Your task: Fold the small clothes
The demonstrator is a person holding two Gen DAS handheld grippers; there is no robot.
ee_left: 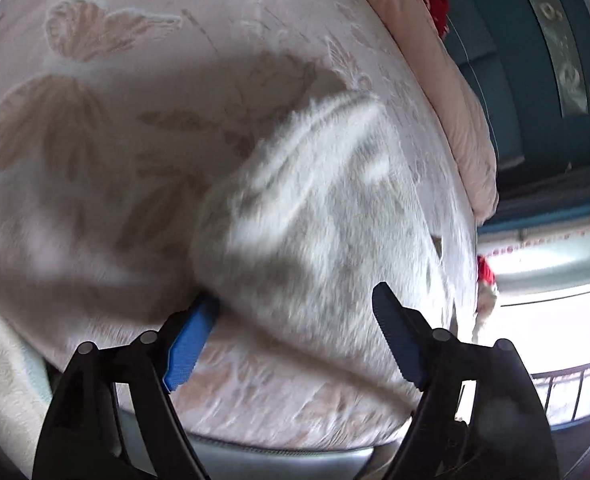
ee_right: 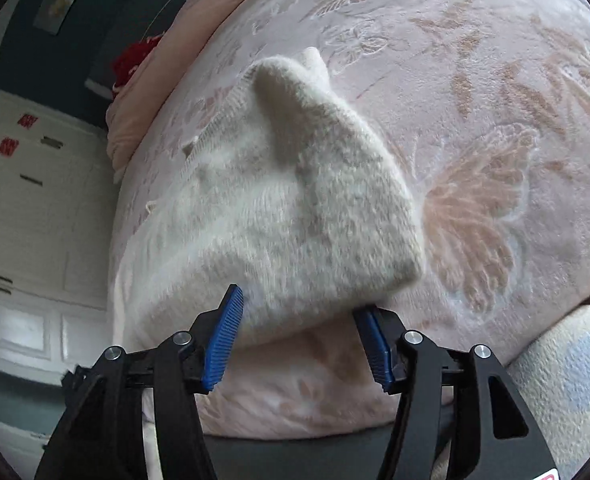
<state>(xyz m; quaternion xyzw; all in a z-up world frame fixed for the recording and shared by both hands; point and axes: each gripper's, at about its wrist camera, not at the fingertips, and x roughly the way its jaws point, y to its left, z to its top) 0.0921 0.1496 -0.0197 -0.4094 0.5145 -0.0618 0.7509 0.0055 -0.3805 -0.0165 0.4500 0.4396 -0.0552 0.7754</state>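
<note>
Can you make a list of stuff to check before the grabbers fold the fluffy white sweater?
1. Left gripper open: ok.
2. Right gripper open: ok.
3. Sweater lying flat on the butterfly blanket: not ok, it is bunched into a hump.
4. Sweater edge between the right fingers: ok.
5. Left view sharp enough to aim: not ok, blurred.
6. Sleeves tucked in: cannot tell.

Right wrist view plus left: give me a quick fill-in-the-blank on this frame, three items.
1. The fluffy white knitted garment lies on a pink bedspread patterned with ____.
2. The right gripper has pads coloured ____.
3. The jaws of the left gripper stand ____ around the garment's near edge.

Missing words: butterflies; blue; open
</note>
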